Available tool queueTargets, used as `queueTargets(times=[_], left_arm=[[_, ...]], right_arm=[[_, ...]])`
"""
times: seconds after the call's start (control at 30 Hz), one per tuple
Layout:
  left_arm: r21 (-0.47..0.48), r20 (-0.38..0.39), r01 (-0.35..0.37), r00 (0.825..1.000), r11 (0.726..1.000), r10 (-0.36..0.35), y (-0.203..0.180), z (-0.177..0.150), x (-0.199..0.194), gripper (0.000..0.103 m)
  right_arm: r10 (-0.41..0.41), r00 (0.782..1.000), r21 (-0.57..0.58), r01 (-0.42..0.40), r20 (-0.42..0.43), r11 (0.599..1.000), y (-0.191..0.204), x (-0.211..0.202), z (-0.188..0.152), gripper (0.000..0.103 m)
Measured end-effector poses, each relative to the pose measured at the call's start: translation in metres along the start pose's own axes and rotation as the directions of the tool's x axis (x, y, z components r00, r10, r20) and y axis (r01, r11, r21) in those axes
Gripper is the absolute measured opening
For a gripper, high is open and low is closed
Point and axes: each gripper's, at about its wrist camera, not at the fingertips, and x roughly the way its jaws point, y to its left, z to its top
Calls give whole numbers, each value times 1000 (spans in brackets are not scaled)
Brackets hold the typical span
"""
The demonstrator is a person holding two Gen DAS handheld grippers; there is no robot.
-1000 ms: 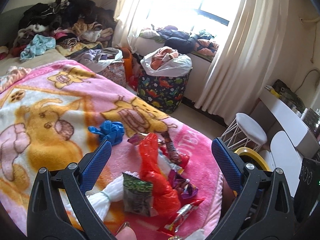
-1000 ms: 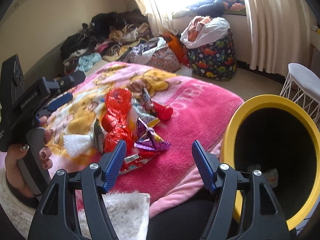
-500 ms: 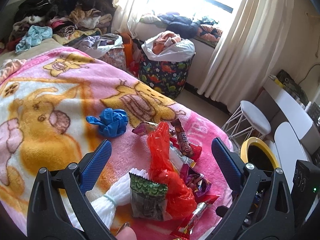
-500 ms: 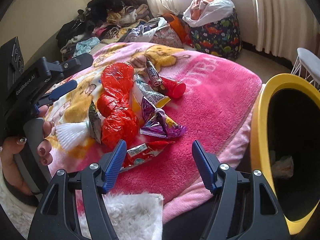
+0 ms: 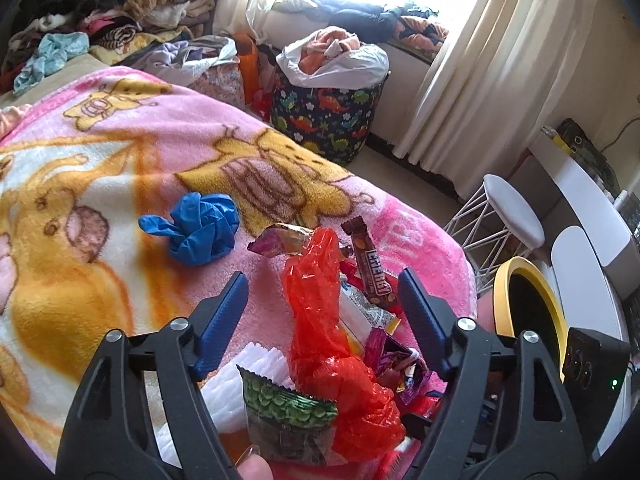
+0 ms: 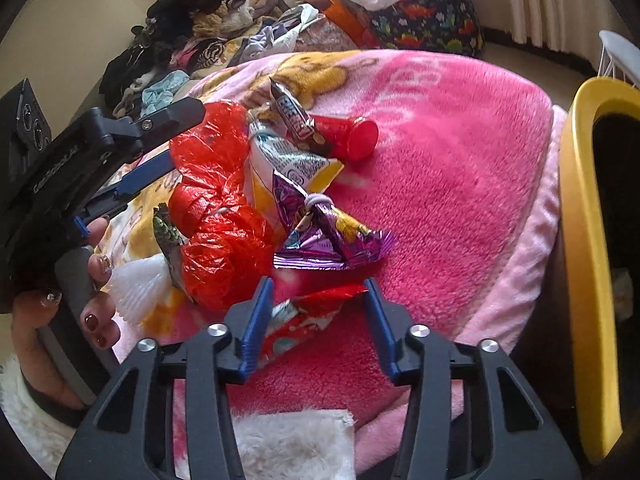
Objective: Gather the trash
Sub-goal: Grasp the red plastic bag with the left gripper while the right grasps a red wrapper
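Observation:
A pile of trash lies on the pink blanket (image 6: 460,152): a red plastic bag (image 5: 320,320), a purple wrapper (image 6: 324,236), a brown candy bar wrapper (image 5: 370,264), a red cup (image 6: 352,138), a green-topped packet (image 5: 286,416), a white pleated paper (image 6: 138,288) and a red wrapper (image 6: 304,312). A crumpled blue glove (image 5: 200,228) lies apart to the left. My left gripper (image 5: 322,304) is open, its fingers either side of the red bag. My right gripper (image 6: 318,312) is open around the red wrapper. A yellow-rimmed bin (image 6: 588,240) stands beside the bed.
A dinosaur-print laundry basket (image 5: 324,108) stands by the window curtain. Clothes are heaped on the far side of the bed (image 5: 100,20). A white wire stool (image 5: 512,216) and a white desk (image 5: 588,196) stand at the right. A white fluffy rug (image 6: 292,444) lies below.
Both grippers have moved in closer to the trash pile. The right gripper now straddles the red wrapper; the left now straddles the red bag. The jaws have narrowed somewhat.

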Motion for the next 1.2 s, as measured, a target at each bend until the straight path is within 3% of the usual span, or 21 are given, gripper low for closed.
queueTargets(times=[0.13,0.23,0.47,0.7,1.2], left_arm=[[-6,-24,-2,1000,1000,2,0,0,7,61],[-14,-40,-6,999,1000,5,1,-1,11,56],[-29,-84,-16,996,999,14,2,-4,19,38],[-32,-77,1,997,999,-4,-1,-5,11,8],[-15,30,61,998,998,-61,-18,10,-34,5]], right_arm=[[19,1000,-1,-19,-6,1000,-2,-1,-1,25],[26,1000,-12,-26,-3,1000,-1,-2,-2,21],[29,1000,-24,-29,5,999,2,-5,-3,20],[29,999,-53,-27,28,998,4,-17,-5,19],[44,993,-97,-33,111,995,16,-49,-2,18]])
